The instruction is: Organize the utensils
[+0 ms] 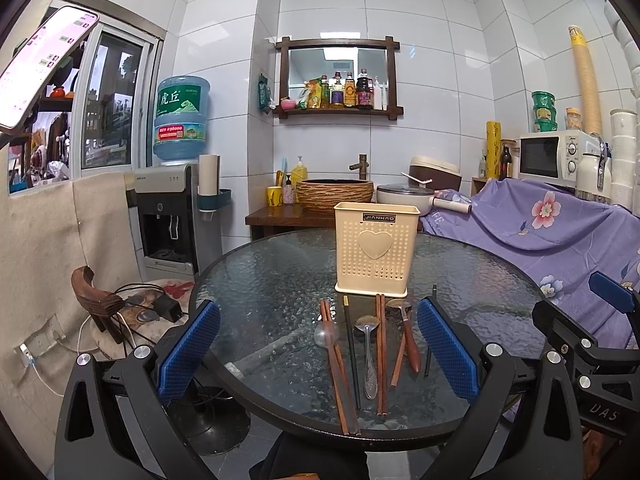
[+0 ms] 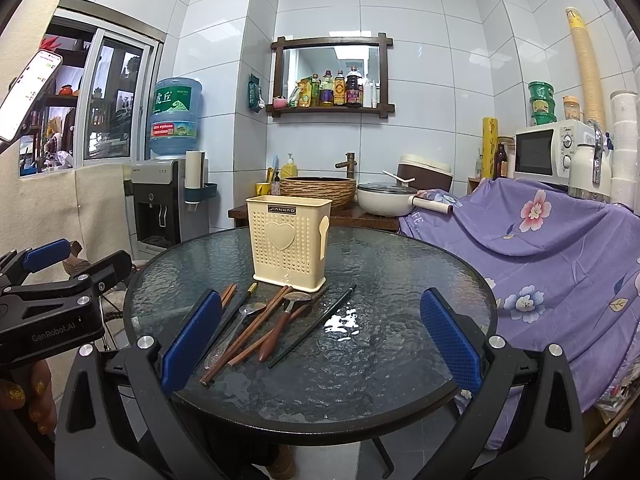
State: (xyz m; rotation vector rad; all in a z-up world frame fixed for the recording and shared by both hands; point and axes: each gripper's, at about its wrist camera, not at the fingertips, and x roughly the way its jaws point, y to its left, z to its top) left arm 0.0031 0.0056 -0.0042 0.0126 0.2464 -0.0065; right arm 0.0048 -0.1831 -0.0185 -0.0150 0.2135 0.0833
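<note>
A cream perforated utensil holder (image 1: 376, 249) with a heart on its front stands upright on the round glass table (image 1: 260, 280); it also shows in the right wrist view (image 2: 289, 237). In front of it lie brown wooden chopsticks (image 1: 338, 368), a black chopstick (image 1: 352, 356), a steel spoon (image 1: 369, 354), a wooden-handled spoon (image 1: 408, 332) and a clear spoon (image 1: 326, 334). The same row shows in the right wrist view, with the wooden-handled spoon (image 2: 280, 326) and a black chopstick (image 2: 312, 326). My left gripper (image 1: 318, 354) is open above the row. My right gripper (image 2: 320, 344) is open, right of the utensils.
A purple floral cloth (image 2: 540, 248) covers furniture right of the table. A water dispenser (image 1: 168, 220) stands at the back left. A wooden counter with a woven basin (image 1: 334, 194) and a pot (image 2: 382, 198) is behind the table. A small stool with cables (image 1: 132, 312) sits left.
</note>
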